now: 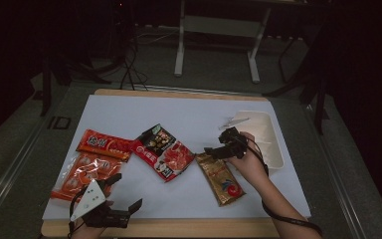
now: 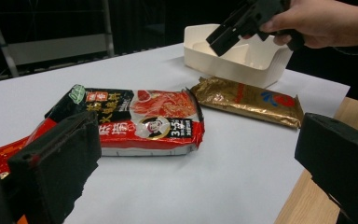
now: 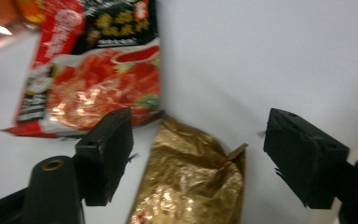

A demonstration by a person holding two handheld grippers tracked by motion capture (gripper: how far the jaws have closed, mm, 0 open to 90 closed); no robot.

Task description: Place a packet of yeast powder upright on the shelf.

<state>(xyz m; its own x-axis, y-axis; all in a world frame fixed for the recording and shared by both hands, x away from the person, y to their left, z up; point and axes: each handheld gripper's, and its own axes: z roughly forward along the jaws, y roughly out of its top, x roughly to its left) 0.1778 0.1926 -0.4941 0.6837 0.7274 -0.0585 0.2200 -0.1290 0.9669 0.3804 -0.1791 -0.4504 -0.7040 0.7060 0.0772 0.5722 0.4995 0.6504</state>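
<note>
Four snack packs lie on the white sheet that covers the tabletop. The right gripper hangs just above the far end of the gold pack, jaws wide apart w/ the pack's crinkled top under the gap, not pinched. In the right gripper view the gold pack sits low between the two black jaws, and the pads don't touch it. The gold pack lies near the right-front part of the tabletop, just beside the white tray at the right edge. The red and black pack is in the middle, close to the gold one; can't tell if they touch. Two orange packs are at the left: one orange-red pack farther back, and a clear orange pack nearer the front-left corner. The left gripper rests at the front edge by that corner, jaws wide & holding nothing. In the left gripper view the red and black pack is ahead, w/ the gold pack & tray behind it.
</note>
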